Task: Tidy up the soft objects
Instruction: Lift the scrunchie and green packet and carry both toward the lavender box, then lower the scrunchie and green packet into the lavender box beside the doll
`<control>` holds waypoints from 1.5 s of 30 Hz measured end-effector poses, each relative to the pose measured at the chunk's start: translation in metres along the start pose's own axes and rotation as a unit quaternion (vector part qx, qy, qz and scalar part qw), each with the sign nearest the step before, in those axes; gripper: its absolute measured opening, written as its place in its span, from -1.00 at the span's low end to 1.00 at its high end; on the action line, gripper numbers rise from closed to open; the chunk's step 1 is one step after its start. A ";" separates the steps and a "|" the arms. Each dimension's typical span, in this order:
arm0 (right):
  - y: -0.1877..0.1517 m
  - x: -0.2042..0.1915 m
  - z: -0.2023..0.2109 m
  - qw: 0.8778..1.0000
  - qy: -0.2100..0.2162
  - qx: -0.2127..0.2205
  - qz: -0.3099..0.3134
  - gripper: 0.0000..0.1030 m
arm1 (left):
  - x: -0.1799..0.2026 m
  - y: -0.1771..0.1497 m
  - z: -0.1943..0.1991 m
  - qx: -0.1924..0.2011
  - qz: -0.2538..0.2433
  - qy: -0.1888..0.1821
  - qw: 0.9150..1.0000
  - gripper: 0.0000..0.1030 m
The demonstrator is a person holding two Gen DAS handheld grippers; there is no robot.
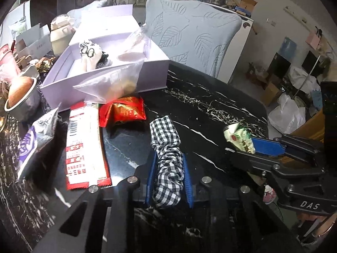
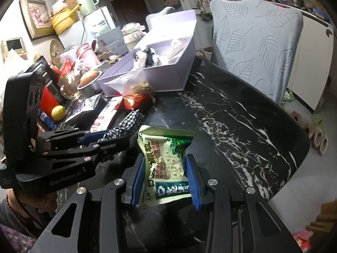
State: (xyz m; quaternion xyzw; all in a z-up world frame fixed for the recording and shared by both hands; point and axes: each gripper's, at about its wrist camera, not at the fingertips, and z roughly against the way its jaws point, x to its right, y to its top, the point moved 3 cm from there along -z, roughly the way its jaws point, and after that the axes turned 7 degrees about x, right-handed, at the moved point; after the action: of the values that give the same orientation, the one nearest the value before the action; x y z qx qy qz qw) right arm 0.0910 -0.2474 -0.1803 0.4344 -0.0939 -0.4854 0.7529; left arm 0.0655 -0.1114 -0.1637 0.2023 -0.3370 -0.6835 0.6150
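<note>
My left gripper (image 1: 169,158) is shut on a black-and-white checked cloth scrunchie (image 1: 167,145), held over the black marble table (image 1: 210,101). It also shows in the right wrist view (image 2: 124,126). My right gripper (image 2: 166,160) is shut on a cream and green sachet (image 2: 166,160); it appears in the left wrist view (image 1: 239,137) at the right. A lilac open box (image 1: 109,71) behind holds a black-and-white soft toy (image 1: 90,52) and a clear bag (image 1: 134,42).
In front of the box lie a clear plastic bag (image 1: 111,86), a red packet (image 1: 124,110), a long red-and-white packet (image 1: 84,145) and a silver-purple pouch (image 1: 35,135). A metal bowl with a bun (image 1: 20,99) stands left. A leaf-patterned chair (image 1: 193,31) is behind the table.
</note>
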 end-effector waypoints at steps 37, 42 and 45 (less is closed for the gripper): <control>0.156 -0.066 0.004 0.987 0.055 0.125 0.085 -0.28 | -0.061 0.141 0.078 0.176 0.011 0.055 0.983 -0.54; 0.189 -0.060 -0.004 0.986 0.051 0.134 0.090 -0.28 | -0.072 0.176 0.066 0.184 0.007 0.057 0.981 -0.54; 0.209 -0.056 -0.011 0.985 0.053 0.136 0.089 -0.28 | -0.079 0.197 0.059 0.188 0.003 0.061 0.980 -0.54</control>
State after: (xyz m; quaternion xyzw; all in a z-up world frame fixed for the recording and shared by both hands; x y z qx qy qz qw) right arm 0.2041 -0.1638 -0.0151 0.5479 -0.1576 -0.3751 0.7309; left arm 0.1756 -0.0249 0.0060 0.3547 -0.4220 -0.5927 0.5872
